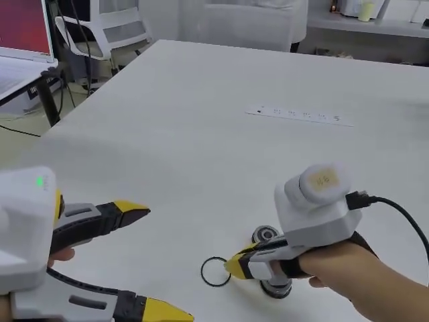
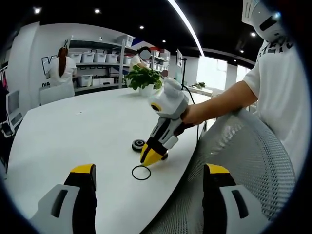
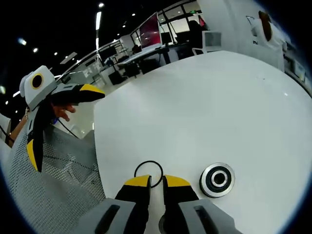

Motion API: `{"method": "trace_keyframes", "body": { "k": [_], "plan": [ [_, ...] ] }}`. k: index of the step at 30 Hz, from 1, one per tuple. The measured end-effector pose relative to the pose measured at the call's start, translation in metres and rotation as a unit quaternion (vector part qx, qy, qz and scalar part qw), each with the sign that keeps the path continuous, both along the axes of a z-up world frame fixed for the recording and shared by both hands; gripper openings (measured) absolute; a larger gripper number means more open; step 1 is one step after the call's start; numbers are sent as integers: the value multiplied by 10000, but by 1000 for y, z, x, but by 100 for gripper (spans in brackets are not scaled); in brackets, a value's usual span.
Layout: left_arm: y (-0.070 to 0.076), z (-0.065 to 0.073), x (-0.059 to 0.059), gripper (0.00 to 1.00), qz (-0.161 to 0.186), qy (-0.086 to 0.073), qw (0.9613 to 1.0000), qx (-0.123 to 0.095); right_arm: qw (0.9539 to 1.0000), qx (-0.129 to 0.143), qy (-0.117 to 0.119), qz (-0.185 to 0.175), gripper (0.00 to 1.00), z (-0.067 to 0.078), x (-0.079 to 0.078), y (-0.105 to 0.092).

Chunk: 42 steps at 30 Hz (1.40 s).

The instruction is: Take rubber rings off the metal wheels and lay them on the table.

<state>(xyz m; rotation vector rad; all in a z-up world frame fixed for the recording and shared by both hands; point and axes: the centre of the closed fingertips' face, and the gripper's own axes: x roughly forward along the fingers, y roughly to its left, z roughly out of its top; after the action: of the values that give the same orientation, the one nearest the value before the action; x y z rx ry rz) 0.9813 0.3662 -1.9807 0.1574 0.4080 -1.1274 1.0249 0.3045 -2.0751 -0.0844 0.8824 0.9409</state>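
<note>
A thin black rubber ring [image 1: 203, 266] lies flat on the white table [image 1: 221, 147]. My right gripper [image 1: 234, 266] has its yellow jaws pinched together at the ring's edge [image 3: 138, 167]; the same gripper [image 3: 157, 181] rises from the bottom of its own view. One metal wheel [image 1: 265, 235] with a black ring around it [image 3: 217, 179] stands just beyond that gripper. A second wheel [image 1: 276, 289] sits partly hidden under it. My left gripper [image 1: 151, 261] hangs wide open off the table's near left edge, holding nothing; its own view faces the ring [image 2: 141, 172] and the right gripper [image 2: 147, 157].
A white power strip [image 1: 298, 115] lies across the far middle of the table. A mesh chair [image 2: 243, 161] is at the near table edge. A monitor [image 1: 25, 27] and office chairs stand beyond the left edge. A person [image 2: 62, 63] stands at shelves far off.
</note>
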Motion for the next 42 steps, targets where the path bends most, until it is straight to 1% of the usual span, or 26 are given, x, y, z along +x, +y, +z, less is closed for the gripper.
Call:
{"method": "trace_keyframes", "body": {
  "k": [2,4,9,17,19,23,24,26,27,29,34,39,42],
  "plan": [
    [0,-1,0,89,0,6,10000,20,10000,-18,-35,-43,9,1,2,-2],
    [0,-1,0,89,-7,-4,10000,51,9999,3,-94,-69,11,6,4,-3],
    [0,-1,-1,89,-20,-1,10000,80,9996,-6,-265,-36,12,18,7,-6],
    [0,-2,-1,89,-52,-16,9999,123,9984,137,-555,-37,12,48,14,-10],
    [0,-3,-2,89,-67,-9,9999,135,9977,199,-639,-56,13,57,15,-11],
    [0,-3,-2,89,-70,-10,9999,138,9961,426,-758,-133,14,76,16,-14],
    [0,-3,-2,89,-69,-9,9999,138,9957,448,-797,-142,14,79,16,-15],
    [0,-3,-2,89,-72,-11,9999,141,9943,496,-935,-161,14,88,18,-20],
    [0,-3,-2,88,-75,-10,9999,148,9931,564,-1021,-151,14,94,17,-22],
    [0,-3,-2,88,-80,-20,9998,162,9916,713,-1061,-194,14,101,16,-28],
    [-1,-4,-2,89,-107,-8,9998,184,9903,781,-1129,-234,15,110,13,-44],
    [-1,-4,-3,89,-113,-13,9997,197,9912,739,-1092,-143,17,107,3,-61],
    [-1,-5,-3,88,-125,-13,9997,204,9910,785,-1071,-169,18,103,1,-68]
  ]
}}
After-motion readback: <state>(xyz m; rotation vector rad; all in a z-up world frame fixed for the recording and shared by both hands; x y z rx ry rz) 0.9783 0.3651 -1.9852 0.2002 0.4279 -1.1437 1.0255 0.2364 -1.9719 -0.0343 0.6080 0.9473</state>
